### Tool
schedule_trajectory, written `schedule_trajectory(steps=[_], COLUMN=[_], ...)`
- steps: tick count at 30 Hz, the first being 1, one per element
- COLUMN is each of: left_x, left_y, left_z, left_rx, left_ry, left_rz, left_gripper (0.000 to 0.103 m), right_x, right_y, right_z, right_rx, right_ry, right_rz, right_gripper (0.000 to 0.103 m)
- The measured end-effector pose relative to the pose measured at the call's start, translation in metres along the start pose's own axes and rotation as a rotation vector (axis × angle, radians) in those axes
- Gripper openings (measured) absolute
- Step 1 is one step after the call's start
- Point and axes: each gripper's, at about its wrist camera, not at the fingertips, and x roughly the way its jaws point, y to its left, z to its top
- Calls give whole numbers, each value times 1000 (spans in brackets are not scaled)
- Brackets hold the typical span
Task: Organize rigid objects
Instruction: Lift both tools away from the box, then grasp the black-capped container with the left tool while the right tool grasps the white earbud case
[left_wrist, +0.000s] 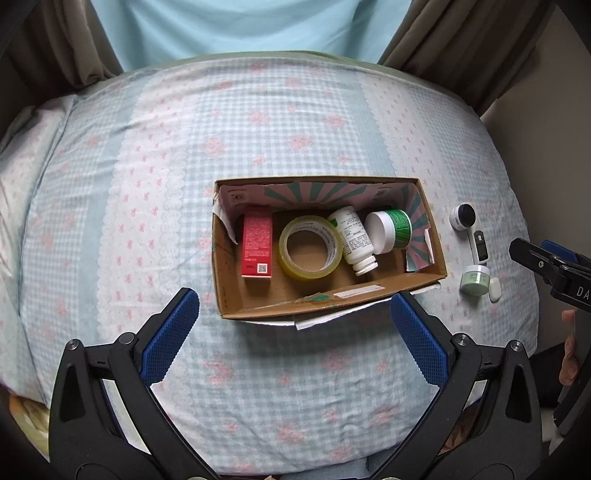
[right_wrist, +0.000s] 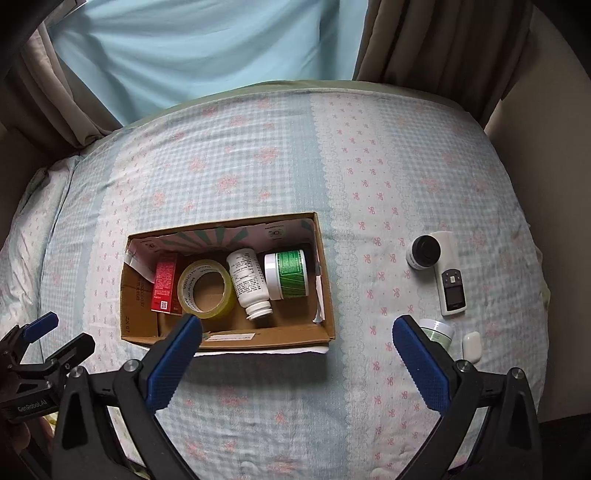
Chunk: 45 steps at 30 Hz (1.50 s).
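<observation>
The small jar (right_wrist: 437, 332), lower right, is judged light, stiff, best gripped across its sides; both grippers' jaws are held open, empty.

Tape roll (left_wrist: 309, 246) lies in the box (left_wrist: 332, 295), jars (right_wrist: 424, 253) to its right.

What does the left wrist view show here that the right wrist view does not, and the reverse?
Only the left wrist view shows the small light green jar whole, plus a hand at the right edge. Only the right wrist view shows the white handheld device clearly, with its buttons and screen. Both share the open cardboard box holding a red carton, yellowish tape roll, white pill bottle and green-labelled white jar; both grippers are open.
</observation>
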Motion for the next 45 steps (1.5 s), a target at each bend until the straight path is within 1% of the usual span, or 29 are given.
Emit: schedule_trajectory(steps=[4,10,14,17,21,24,28,31,36,39,43,45], left_x=[-5,-12,-7,4,30,57,101,133,186,219,258,276], left_y=[-30,-92,-139,-176,-228,-267,-308,-334,-362,-377,-396,-401], left_z=[7,20,32,45,61,67,69,66,66,70,73,76], left_rx=[42,114,157,196,258,307,368,425,498,539,619,642], left_ry=[-8,-40,-40,-36,0,44,117,169,245,285,307,324], left_rz=[-33,-67,-87,-103,-115,-115,-101,-81,-51,-36,-9,-3], left_gripper=[103,103,103,103,103,103,103,103,103,103,103,103], right_x=[-18,-36,-44,-45,-34,-21,6,28,67,96,127,141], right_y=[-42,-109,-154,-183,-224,-255,-291,-309,-325,-330,-328,-323], right_z=[-16,-32,-38,-42,-51,-58,-67,-72,-80,-85,-88,-90], right_rx=[58,104,134,149,174,204,249,255,250,235,201,181], right_ry=[1,6,1,0,25,55,117,164,240,318,361,376], right_rz=[-31,-87,-107,-128,-145,-140,-131,-129,-123,-128,-137,-125], right_gripper=[103,103,103,103,103,103,103,103,103,103,103,103])
